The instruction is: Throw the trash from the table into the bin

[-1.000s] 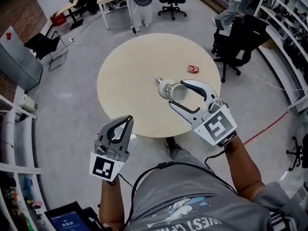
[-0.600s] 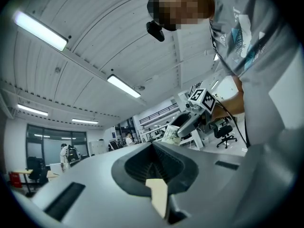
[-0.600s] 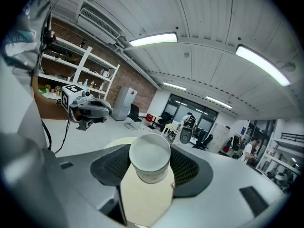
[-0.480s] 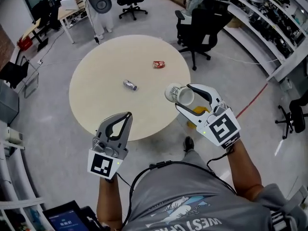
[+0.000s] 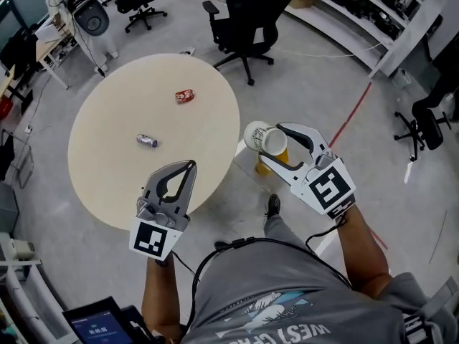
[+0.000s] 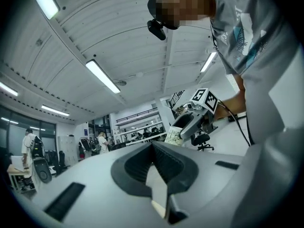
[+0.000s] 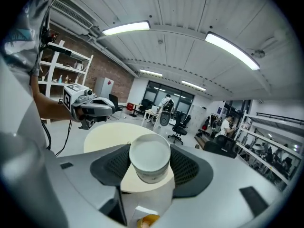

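A white paper cup (image 5: 262, 138) lies sideways in my right gripper (image 5: 267, 142), which is shut on it; the cup (image 7: 149, 158) fills the space between the pads, open end toward the camera. It hangs past the round beige table's (image 5: 107, 170) right edge, above a pale container with something yellow in it (image 5: 272, 165) on the floor, mostly hidden. A crushed silver can (image 5: 147, 140) and a red crumpled wrapper (image 5: 185, 96) lie on the table. My left gripper (image 5: 190, 165) is shut and holds nothing, over the table's near edge.
A black office chair (image 5: 247, 13) stands beyond the table. Shelving (image 5: 358, 6) runs along the far right, with another chair (image 5: 423, 124) at the right edge. A red line (image 5: 351, 120) crosses the grey floor. Desks and chairs (image 5: 93, 20) stand at the back left.
The whole view has swung right, so the table has slid left. My right gripper has carried the cup off the tabletop to above the floor beside it. The left gripper stays shut.
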A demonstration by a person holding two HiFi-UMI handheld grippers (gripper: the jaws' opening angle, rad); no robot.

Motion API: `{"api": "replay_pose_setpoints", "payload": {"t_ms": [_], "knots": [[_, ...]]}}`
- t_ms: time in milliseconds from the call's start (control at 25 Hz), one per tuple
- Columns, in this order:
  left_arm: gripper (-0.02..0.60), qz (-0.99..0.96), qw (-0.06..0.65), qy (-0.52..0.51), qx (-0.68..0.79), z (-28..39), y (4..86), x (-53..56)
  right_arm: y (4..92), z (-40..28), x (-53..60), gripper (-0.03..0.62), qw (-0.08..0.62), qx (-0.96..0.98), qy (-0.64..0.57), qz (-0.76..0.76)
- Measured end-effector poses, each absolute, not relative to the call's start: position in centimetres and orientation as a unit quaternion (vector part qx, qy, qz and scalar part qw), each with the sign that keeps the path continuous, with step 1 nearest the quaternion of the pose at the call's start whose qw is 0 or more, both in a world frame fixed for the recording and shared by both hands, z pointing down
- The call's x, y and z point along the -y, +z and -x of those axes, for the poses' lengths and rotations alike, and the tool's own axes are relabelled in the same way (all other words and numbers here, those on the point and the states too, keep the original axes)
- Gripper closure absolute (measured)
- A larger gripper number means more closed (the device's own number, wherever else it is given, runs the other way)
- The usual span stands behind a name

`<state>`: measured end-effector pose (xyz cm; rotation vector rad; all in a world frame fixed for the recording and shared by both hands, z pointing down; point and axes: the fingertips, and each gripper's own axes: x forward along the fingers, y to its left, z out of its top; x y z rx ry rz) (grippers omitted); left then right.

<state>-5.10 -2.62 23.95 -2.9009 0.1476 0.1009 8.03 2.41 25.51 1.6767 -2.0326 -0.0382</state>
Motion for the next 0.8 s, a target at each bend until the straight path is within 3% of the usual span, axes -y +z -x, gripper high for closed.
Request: {"api": "replay_pose_setpoints", "payload": {"t_ms": [240,480,560,680,800], "knots": [[0.538,0.994,0.112,0.002,0.01,-8.4,28.6,2.6,31.4,-19.8,-2.7,0.326,0.23,0.73,0.032,-0.642],[0.538,0.994,0.083,-0.038,0.053,-17.3,30.8,0.6,33.8,-27.7,-4.2,0.326,0.221,0.721,0.08,-0.652],[0.538,0.992,0.08,-0.062,0.076,-20.9,34.0,0.7,36.9,-30.7,-4.0,0.326,0.217,0.717,0.106,-0.654],[0.538,0.97,0.142,-0.142,0.138,-25.0,40.7,0.4,42.5,-34.4,-3.9,0.326,0.212,0.714,0.146,-0.651],[0.538,0.975,0.096,-0.143,0.14,-29.5,45.8,1.0,48.6,-38.0,-3.2,0.326,0.216,0.711,0.176,-0.646]]}}
